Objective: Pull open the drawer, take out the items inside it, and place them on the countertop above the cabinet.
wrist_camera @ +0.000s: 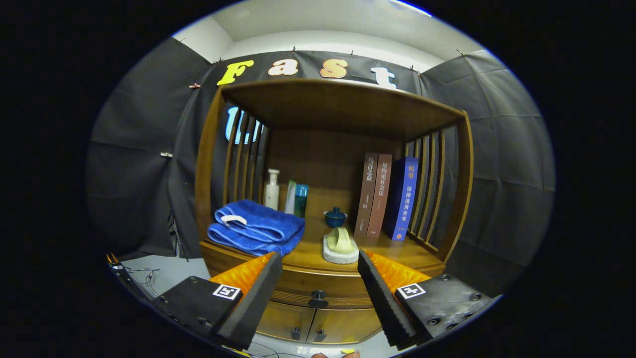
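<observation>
- Here, on the left of the wooden cabinet's countertop (387,251), a folded blue towel (256,226) lies soft and bulky, with a white pump bottle (272,189) and two teal tubes (297,198) just behind it.
- Between and beyond the fingers, the closed wooden drawer (298,286) sits under the countertop; its small dark round knob (318,297) is the only hold. It looks hard, smooth and narrow, so likely slippery, and wants a square pinch and a straight pull.
- The gripper (318,283) hangs wide open, holding nothing, well short of the knob.
- Above, a pale slipper-like item on a white pad (340,246) and a small dark-blue lidded cup (335,217) stand mid-counter.
- To the right, three upright books (387,196), two brown and one blue, lean by the slats.
- The drawer's contents are hidden, so their weight cannot be judged.
</observation>
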`<state>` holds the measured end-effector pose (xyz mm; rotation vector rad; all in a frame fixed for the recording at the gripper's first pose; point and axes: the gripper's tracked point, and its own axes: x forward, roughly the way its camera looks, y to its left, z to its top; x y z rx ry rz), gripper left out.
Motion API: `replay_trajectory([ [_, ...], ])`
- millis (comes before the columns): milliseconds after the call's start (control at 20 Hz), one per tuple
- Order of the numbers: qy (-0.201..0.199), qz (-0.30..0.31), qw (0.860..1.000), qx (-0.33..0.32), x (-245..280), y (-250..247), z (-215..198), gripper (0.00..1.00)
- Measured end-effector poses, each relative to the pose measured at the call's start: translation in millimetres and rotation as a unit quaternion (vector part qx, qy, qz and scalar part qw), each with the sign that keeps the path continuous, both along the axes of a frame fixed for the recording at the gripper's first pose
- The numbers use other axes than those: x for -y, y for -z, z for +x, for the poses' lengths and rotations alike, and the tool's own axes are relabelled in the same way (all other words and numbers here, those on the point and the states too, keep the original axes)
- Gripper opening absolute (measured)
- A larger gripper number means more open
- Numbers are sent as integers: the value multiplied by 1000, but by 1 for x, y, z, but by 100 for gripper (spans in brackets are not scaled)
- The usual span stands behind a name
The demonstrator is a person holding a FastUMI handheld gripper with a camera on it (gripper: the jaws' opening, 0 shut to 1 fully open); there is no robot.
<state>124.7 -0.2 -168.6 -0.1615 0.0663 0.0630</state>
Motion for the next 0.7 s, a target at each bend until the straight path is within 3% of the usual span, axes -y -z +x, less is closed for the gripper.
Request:
replay_trajectory([
  [250, 2, 17, 1000, 11, -4, -56, -33, 98],
  [700, 25, 21, 999, 26, 1, -109, -62, 98],
])
